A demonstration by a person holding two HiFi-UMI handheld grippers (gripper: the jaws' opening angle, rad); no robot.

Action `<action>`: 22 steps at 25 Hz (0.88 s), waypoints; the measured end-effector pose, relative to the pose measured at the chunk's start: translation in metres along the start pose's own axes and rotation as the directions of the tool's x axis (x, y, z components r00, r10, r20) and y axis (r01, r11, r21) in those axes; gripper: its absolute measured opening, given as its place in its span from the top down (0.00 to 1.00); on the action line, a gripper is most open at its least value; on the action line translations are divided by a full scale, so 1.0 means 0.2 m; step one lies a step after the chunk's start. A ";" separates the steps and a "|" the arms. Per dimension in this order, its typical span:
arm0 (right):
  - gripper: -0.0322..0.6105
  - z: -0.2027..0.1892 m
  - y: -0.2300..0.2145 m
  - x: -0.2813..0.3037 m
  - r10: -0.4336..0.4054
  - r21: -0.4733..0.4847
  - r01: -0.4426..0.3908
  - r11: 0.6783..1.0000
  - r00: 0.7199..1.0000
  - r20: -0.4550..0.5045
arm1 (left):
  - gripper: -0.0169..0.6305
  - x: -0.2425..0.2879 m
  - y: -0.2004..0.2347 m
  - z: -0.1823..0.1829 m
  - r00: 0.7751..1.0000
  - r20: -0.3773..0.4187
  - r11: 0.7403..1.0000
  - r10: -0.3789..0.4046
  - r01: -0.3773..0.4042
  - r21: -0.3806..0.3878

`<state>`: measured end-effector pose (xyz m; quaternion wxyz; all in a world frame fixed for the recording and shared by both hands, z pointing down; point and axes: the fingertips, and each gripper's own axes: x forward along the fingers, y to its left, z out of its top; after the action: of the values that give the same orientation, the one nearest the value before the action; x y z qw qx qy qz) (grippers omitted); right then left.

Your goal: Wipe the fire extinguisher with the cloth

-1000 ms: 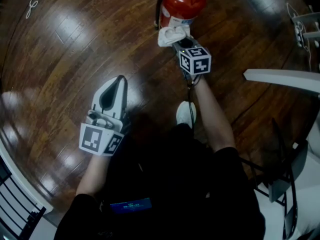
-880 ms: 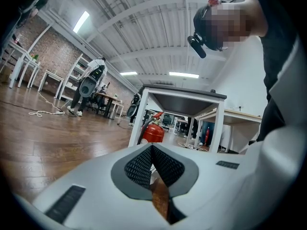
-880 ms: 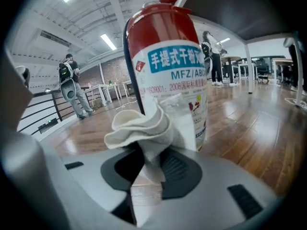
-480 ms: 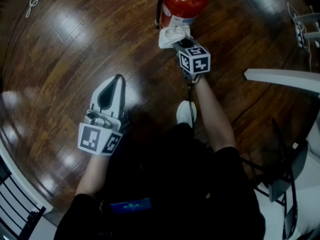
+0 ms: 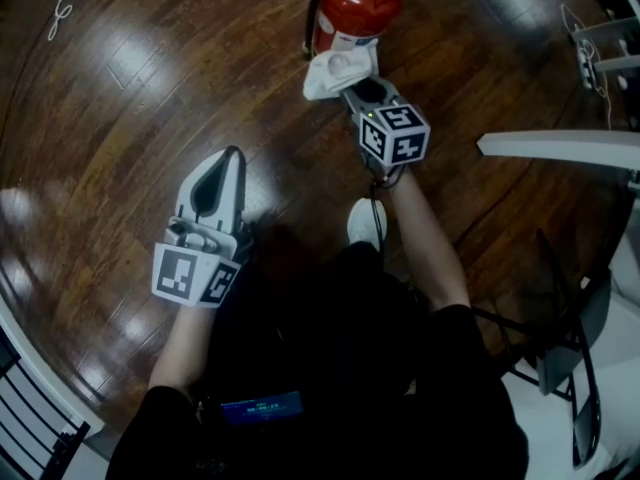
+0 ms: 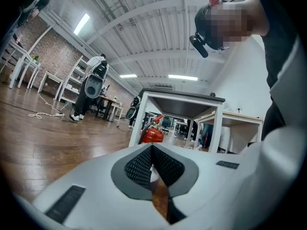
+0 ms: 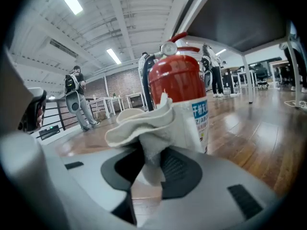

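Observation:
A red fire extinguisher [image 5: 356, 10] stands upright on the wooden floor at the top of the head view, with a black hose on its left side. My right gripper [image 5: 352, 86] is shut on a white cloth [image 5: 336, 70], and the cloth lies against the extinguisher's lower body. In the right gripper view the cloth [image 7: 146, 123] bunches out of the jaws in front of the red cylinder [image 7: 178, 95] and its white label. My left gripper [image 5: 222, 163] hovers over the floor well to the left, shut and holding nothing. The extinguisher [image 6: 152, 132] appears small and distant in the left gripper view.
A white table [image 5: 560, 148] edge juts in at the right, with a chair frame [image 5: 570, 368] below it. My white shoe [image 5: 366, 224] rests on the floor under the right arm. Cables [image 5: 62, 6] lie at the top left. People and desks stand far off in the gripper views.
The right gripper and cloth have shifted slightly left along the extinguisher's base. The left gripper has hardly moved.

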<state>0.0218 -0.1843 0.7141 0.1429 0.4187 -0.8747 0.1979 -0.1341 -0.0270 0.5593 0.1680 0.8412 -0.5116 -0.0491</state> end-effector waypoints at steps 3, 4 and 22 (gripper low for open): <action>0.77 0.09 0.06 -0.11 0.010 0.020 -0.012 1.000 0.998 0.059 | 0.97 -0.02 -0.01 0.03 1.000 0.009 1.000 -0.006 0.006 0.006; 0.77 0.12 0.09 -0.16 0.016 0.024 -0.018 1.000 0.997 0.082 | 0.97 -0.03 -0.01 0.04 1.000 0.011 1.000 -0.008 0.007 0.010; 0.77 0.56 0.37 -1.07 -0.064 -0.054 0.083 0.995 0.954 0.293 | 0.97 0.06 -0.08 0.29 0.999 -0.009 0.995 -0.034 0.035 0.096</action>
<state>0.0843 -0.0488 0.5089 0.0338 0.4705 -0.8761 0.0999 -0.1294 -0.0447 0.5006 0.1285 0.8572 -0.4982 -0.0242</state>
